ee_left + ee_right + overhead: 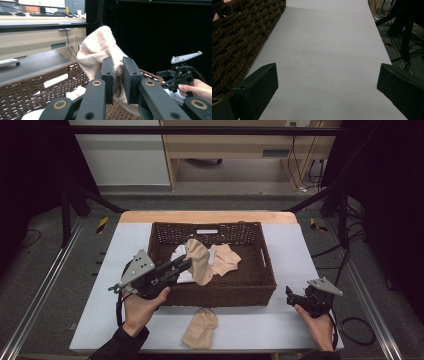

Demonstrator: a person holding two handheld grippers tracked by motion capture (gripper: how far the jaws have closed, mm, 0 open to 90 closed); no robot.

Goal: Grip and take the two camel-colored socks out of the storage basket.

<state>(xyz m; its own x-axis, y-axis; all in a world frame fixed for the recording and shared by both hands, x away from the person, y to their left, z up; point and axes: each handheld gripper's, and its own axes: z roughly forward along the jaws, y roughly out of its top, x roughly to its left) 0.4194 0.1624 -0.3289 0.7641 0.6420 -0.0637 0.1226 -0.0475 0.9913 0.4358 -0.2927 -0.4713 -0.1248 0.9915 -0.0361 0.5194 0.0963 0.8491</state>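
The left hand (142, 307) comes in from the near left edge, forearm in a dark sleeve, and holds the left gripper (184, 264) pointing right and away, raised and roughly level. Its jaws are pressed close together on a beige sock (100, 53). At the near right, the right hand (316, 322) holds the right gripper (290, 296) low, pointing left, jaws spread wide apart.

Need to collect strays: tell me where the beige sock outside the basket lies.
In the high view, the loose beige sock lies on the table's near edge, just in front of the wicker basket's front wall, between the person's two hands.
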